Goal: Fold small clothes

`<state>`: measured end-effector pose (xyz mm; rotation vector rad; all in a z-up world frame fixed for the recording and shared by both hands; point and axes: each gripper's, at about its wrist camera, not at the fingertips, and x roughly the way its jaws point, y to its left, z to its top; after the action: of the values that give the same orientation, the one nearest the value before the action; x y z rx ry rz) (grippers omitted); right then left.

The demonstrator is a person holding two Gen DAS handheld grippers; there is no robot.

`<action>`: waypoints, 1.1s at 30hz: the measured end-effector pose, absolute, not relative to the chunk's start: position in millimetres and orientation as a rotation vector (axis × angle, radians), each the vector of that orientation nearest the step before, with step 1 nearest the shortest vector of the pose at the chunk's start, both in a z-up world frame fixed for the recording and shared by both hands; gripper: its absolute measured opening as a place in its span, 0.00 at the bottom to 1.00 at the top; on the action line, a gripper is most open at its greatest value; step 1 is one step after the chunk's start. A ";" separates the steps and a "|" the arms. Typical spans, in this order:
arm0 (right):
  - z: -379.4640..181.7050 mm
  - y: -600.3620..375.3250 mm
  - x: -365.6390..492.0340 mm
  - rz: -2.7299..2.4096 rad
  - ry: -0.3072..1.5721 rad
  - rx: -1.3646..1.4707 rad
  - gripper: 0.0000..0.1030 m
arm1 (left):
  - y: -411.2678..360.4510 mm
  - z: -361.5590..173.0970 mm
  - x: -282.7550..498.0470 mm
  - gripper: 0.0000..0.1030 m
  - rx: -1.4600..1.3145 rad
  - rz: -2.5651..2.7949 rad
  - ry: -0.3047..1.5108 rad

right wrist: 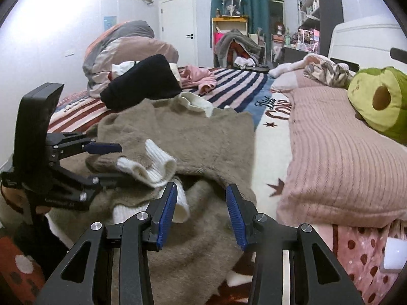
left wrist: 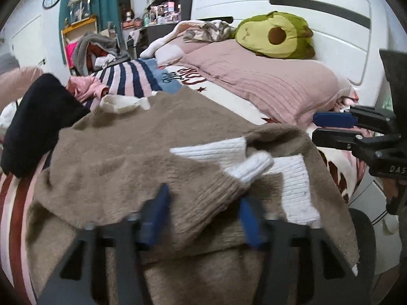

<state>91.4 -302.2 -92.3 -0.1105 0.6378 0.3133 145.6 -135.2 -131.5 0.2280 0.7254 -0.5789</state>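
Straddling a tan sleeve (left wrist: 203, 203) of the brown sweater (left wrist: 127, 147) on the bed (right wrist: 269, 152), left tongs (left wrist: 203, 216) stand spread; right tongs (right wrist: 201, 213) hover spread over its hem.

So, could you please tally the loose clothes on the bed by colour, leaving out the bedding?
Tan with white trim: 1, sweater
Black: 1, folded garment
Pink: 1, crumpled garment
Total: 3
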 end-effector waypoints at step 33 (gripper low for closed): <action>-86.7 -243.9 51.3 0.228 0.759 -0.128 0.44 | 106.9 -151.9 45.0 0.71 -0.091 -0.273 0.782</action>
<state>51.3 -243.9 -86.7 -0.1284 0.7587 0.2276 45.0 106.9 -151.9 -0.0906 0.7825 -0.2731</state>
